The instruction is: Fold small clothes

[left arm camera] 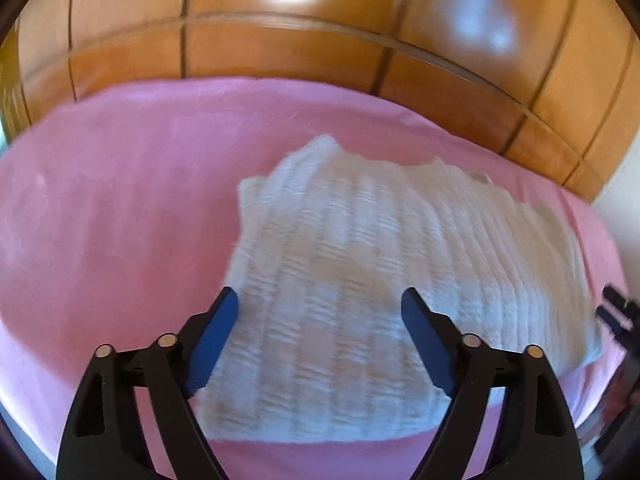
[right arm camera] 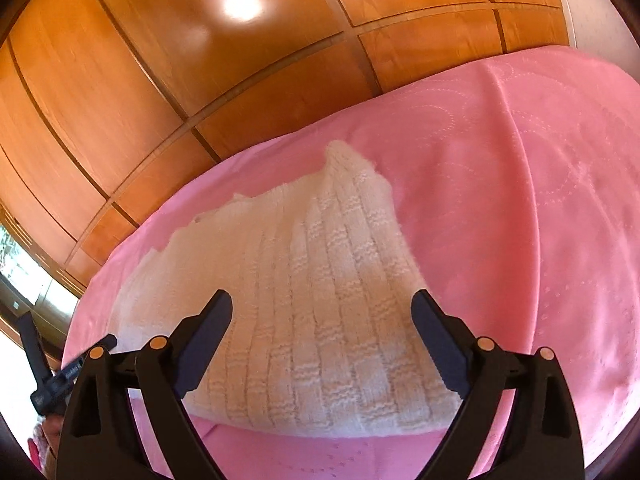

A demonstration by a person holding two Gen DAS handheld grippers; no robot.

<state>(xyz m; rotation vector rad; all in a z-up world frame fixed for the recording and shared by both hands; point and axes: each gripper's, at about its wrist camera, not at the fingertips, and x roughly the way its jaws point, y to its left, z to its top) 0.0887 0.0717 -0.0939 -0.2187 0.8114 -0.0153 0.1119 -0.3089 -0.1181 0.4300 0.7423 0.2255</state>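
A white ribbed knit garment [left arm camera: 360,280] lies folded on the pink bedspread [left arm camera: 120,220]. In the left wrist view my left gripper [left arm camera: 320,300] hovers over the garment's near left part, jaws wide apart, nothing between the blue pads [left arm camera: 212,344]. In the right wrist view the same knit garment [right arm camera: 300,300] fills the middle, and my right gripper [right arm camera: 322,304] stands open above its near edge, empty. The right gripper's tip [left arm camera: 616,312] shows at the far right edge of the left wrist view; the left gripper [right arm camera: 60,376] shows at the lower left of the right wrist view.
A glossy wooden wardrobe [left arm camera: 320,52] with panelled doors stands right behind the bed. The pink bedspread [right arm camera: 520,220] stretches on to the right of the garment with stitched patterns. A bright window [right arm camera: 16,264] sits at the far left.
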